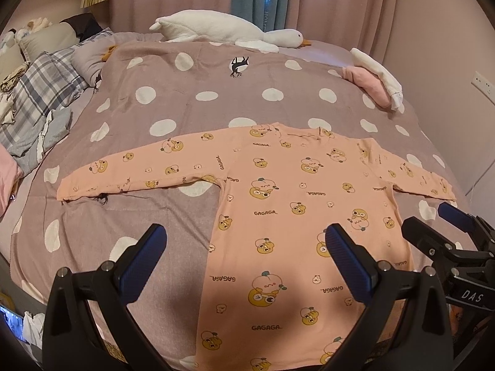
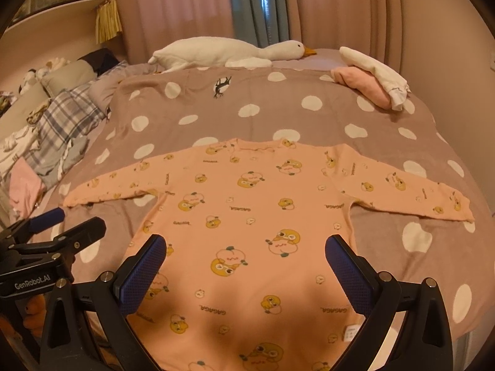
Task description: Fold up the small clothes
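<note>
Dotted bedspread (image 1: 173, 99), one peach shirt (image 1: 297, 191), two sleeves

- The peach long-sleeved cotton-like shirt (image 1: 297, 204) (image 2: 247, 216) looks like soft, matt knit cloth with printed cartoon figures.
- The mauve bedspread with white dots (image 1: 173, 114) (image 2: 278, 108) is matt woven cloth, faintly napped.
- The white plush goose toy (image 1: 216, 29) (image 2: 222, 51) looks fluffy.
- The left gripper (image 1: 244, 247) and right gripper (image 2: 244, 250) have matt black plastic arms, blue textured rubbery pads (image 1: 144, 256) (image 2: 142, 272) and small shiny metal pins.
- The pink curtains (image 2: 173, 9) are matt, pleated fabric.
</note>
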Action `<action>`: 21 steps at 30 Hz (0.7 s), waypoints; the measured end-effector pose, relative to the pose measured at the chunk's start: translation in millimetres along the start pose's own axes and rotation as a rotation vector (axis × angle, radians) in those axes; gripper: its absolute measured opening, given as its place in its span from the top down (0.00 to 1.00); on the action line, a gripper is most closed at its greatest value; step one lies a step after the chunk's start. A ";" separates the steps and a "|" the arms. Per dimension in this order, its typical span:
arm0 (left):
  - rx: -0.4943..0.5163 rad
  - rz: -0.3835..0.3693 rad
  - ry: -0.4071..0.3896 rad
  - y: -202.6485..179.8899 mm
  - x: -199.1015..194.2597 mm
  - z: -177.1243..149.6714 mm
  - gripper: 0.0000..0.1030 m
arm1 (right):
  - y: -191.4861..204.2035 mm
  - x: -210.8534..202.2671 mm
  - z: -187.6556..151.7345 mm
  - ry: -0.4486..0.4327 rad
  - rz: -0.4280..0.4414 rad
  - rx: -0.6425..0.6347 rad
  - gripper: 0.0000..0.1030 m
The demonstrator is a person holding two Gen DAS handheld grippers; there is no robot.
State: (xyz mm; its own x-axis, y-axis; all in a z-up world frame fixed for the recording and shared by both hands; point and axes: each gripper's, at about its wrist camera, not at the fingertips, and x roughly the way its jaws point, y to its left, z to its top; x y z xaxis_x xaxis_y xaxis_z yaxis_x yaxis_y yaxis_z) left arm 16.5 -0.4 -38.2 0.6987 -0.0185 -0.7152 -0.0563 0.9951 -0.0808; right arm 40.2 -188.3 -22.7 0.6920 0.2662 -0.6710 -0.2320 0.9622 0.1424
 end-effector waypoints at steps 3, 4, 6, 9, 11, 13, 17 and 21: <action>0.002 -0.002 -0.002 -1.1 -0.5 0.4 0.00 | -0.9 0.6 0.4 0.001 -0.001 0.006 0.01; 0.004 -0.001 -0.003 -1.5 -0.7 0.6 0.00 | -0.9 0.7 0.5 0.001 -0.003 0.007 0.01; 0.004 -0.002 -0.003 -1.8 -1.0 1.0 0.00 | -1.5 1.2 0.7 0.004 -0.005 0.010 0.01; 0.002 -0.005 -0.001 -2.4 -1.1 1.5 0.00 | -1.2 1.0 0.2 0.003 -0.004 0.009 0.01; 0.000 -0.009 -0.001 -2.5 -1.9 1.9 0.00 | -1.7 1.1 0.4 0.002 -0.006 0.008 0.01; 0.001 -0.013 -0.003 -3.0 -2.6 2.5 0.00 | -2.1 1.3 0.7 0.002 -0.004 0.006 0.01; 0.003 -0.019 -0.002 -3.5 -3.0 1.8 0.00 | -0.8 0.0 -1.3 0.002 -0.009 -0.001 0.01; 0.007 -0.023 0.002 -4.1 -2.4 1.4 0.00 | -0.7 -0.1 -1.2 0.001 -0.013 -0.002 0.01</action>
State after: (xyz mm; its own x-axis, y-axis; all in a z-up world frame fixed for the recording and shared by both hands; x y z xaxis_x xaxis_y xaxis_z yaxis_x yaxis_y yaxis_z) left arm 16.1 -4.4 -35.2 0.6982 -0.0419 -0.7147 -0.0350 0.9951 -0.0925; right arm 39.5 -189.1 -23.6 0.6944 0.2540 -0.6733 -0.2248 0.9654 0.1324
